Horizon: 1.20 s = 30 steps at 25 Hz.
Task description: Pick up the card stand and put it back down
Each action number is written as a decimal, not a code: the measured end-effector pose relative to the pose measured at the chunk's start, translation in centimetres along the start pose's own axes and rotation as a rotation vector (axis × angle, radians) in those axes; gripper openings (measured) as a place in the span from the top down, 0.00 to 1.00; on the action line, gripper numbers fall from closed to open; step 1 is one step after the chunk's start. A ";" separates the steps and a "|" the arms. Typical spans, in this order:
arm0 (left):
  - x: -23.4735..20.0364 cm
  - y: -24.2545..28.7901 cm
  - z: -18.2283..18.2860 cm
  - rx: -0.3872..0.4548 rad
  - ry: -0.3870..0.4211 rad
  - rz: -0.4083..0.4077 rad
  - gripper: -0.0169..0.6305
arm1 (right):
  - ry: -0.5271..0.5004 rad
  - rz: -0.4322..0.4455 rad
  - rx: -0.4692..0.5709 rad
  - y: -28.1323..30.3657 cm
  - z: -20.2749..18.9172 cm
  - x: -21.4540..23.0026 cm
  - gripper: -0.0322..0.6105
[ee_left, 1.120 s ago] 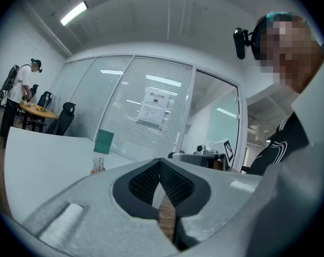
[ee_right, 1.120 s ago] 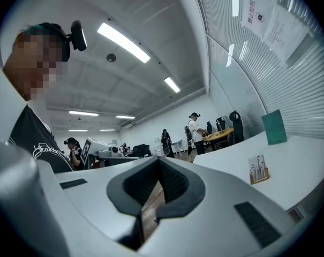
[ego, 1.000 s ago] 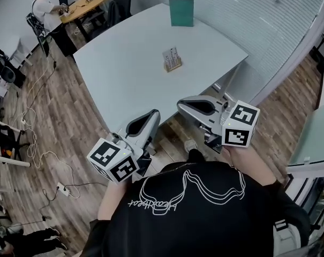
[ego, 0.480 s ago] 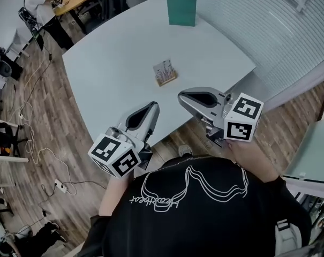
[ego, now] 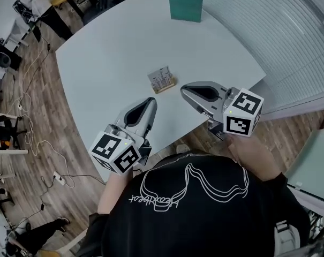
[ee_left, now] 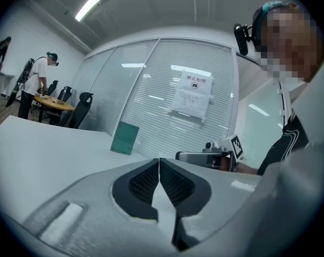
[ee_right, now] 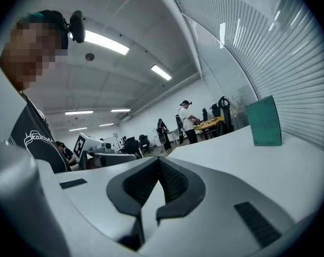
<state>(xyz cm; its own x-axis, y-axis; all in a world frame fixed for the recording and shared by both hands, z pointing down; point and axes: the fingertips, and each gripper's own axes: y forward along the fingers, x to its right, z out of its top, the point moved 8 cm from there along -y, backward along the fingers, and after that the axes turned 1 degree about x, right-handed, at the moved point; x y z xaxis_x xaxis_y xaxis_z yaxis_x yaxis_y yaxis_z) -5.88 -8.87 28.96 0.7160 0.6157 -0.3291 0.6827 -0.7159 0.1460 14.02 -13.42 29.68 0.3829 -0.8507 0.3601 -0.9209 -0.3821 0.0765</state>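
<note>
Head view: left gripper (ego: 149,101), right gripper (ego: 186,90) (jaws pressed together, empty) now nearer card stand (ego: 162,80), 12 o'clock; grasp next

Open-plan office, mtg area. Indicators:
- large white table (ego: 108,52)
- glass partition w/ blinds (ee_left: 151,90), paper notice (ee_left: 191,95) posted on it
- office chairs (ee_left: 81,111)
- ceiling strip lights (ee_right: 105,43)
- wood-look floor (ego: 70,149) w/ loose cables (ego: 37,143)
- 2nd wooden table (ee_left: 54,103), person (ee_left: 36,84) standing at it
</note>
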 end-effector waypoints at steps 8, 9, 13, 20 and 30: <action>-3.8 3.5 -2.3 -0.052 0.057 0.083 0.95 | -0.025 -0.053 -0.075 2.4 -2.7 6.4 0.90; -4.3 3.7 -2.8 -0.055 0.063 0.086 0.95 | -0.038 -0.058 -0.084 2.6 -3.1 6.8 0.89; -6.6 4.5 -5.0 -0.082 0.087 0.115 0.95 | -0.070 -0.073 -0.108 3.9 -4.7 8.7 0.87; -10.5 7.3 -7.9 -0.091 0.080 0.180 0.91 | -0.123 -0.099 -0.208 5.9 -7.6 13.7 0.82; -14.8 8.4 -13.2 -0.197 -0.001 0.237 0.75 | -0.223 -0.098 -0.353 9.2 -12.1 16.3 0.77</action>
<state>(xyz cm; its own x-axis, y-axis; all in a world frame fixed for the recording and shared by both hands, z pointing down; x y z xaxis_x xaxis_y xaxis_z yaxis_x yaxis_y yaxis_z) -8.84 -19.62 47.37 0.8585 0.4392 -0.2648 0.5121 -0.7616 0.3971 10.88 -26.44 47.52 0.4402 -0.8887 0.1281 -0.8329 -0.3510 0.4279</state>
